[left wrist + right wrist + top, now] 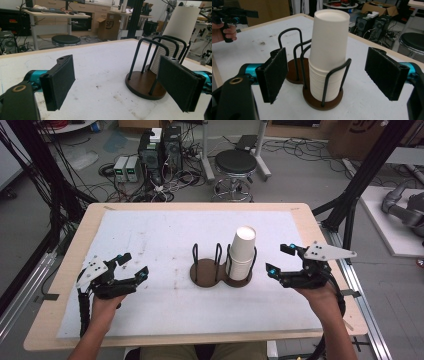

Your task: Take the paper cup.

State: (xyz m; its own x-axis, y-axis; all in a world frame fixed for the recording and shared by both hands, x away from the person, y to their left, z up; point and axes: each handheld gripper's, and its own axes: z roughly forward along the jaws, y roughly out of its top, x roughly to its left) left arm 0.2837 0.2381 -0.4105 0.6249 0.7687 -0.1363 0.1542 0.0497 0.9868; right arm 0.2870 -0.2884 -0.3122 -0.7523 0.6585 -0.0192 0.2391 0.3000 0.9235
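A stack of white paper cups (242,252) (327,55) (175,35) stands upside down in the right ring of a brown two-ring wire cup holder (207,272) (322,100) (143,83) at the table's middle. The holder's left ring is empty. My left gripper (134,265) (117,85) hovers open to the left of the holder, nothing between its pads. My right gripper (280,260) (332,77) hovers open to the right of the holder, its jaws wide on either side of the cup stack without touching it.
A white mat (150,235) covers the wooden table (70,270). Beyond the far edge stand a black stool (235,165), computer boxes (160,150) and loose cables on the floor. Black frame posts (360,175) rise at the right.
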